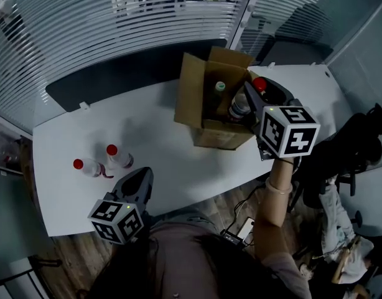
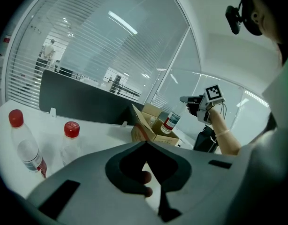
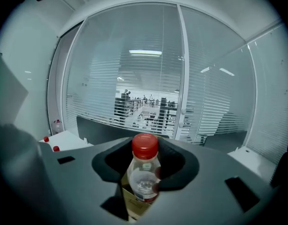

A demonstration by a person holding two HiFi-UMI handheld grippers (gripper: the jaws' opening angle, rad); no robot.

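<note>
1. At 2 o'clock in the head view, the right gripper (image 1: pixel 252 98) is hovering over the open cardboard box (image 1: pixel 192 95), its fingers clamping a red-capped bottle (image 1: pixel 240 106) by the body, cap upward.
2. Inside the box, a second bottle (image 1: pixel 220 87) is standing at the held one's 10 o'clock.
3. At 7 o'clock, the left gripper (image 1: pixel 143 178) is hanging over the worktop (image 1: pixel 178 161) edge, fingers pressed together on nothing.
4. Two spare bottles (image 1: pixel 118 156) are standing upright at its 10 o'clock, just beside each other.
</note>
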